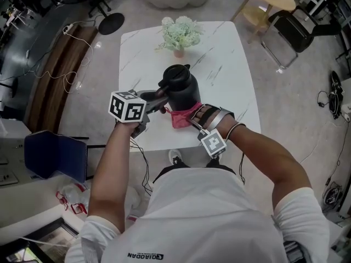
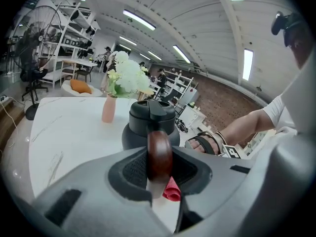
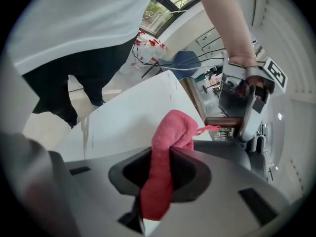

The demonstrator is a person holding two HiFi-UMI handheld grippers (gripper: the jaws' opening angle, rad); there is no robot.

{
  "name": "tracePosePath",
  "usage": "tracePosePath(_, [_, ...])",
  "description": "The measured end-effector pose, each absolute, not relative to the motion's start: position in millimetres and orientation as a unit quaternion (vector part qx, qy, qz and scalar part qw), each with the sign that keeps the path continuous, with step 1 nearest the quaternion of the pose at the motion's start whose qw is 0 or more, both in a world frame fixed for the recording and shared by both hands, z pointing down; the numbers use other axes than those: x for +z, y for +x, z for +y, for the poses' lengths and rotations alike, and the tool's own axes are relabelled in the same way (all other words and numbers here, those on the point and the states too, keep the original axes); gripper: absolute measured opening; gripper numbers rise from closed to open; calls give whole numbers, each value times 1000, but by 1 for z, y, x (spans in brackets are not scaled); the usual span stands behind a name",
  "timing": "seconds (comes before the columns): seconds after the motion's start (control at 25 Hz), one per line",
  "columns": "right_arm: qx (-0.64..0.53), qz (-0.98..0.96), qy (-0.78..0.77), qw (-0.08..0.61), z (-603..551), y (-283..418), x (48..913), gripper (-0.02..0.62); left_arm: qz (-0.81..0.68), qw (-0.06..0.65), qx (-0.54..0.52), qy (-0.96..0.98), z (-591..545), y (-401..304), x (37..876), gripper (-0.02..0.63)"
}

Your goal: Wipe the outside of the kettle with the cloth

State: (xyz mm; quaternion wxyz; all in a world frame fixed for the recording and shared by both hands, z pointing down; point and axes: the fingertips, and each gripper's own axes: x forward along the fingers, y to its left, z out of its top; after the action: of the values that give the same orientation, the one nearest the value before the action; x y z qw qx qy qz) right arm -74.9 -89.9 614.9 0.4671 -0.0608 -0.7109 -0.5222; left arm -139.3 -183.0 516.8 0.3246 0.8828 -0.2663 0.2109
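Observation:
A black kettle (image 1: 180,86) stands in the middle of the white marble table (image 1: 230,75). Its brown wooden handle (image 2: 159,154) sticks out to the left, and my left gripper (image 1: 155,104) is shut on it. In the left gripper view the kettle (image 2: 148,127) rises just beyond the jaws. My right gripper (image 1: 193,120) is shut on a pink cloth (image 1: 182,116), which hangs against the kettle's lower near side. In the right gripper view the cloth (image 3: 165,162) bunches up between the pads, and the left gripper (image 3: 243,100) shows beyond it.
A pink vase of pale flowers (image 1: 180,36) stands behind the kettle. The near table edge (image 1: 164,147) lies just under both hands. A blue chair (image 1: 55,155) is at the left on the floor, a black chair (image 1: 296,29) at the far right.

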Motion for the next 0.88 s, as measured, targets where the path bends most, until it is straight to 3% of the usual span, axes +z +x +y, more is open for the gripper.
tracePosePath(0.48, [-398, -770, -53, 495, -74, -55, 654, 97, -275, 326, 219, 877, -170, -143, 525, 104])
tracePosePath(0.88, [-4, -956, 150, 253, -80, -19, 488, 98, -300, 278, 229, 883, -140, -149, 538, 104])
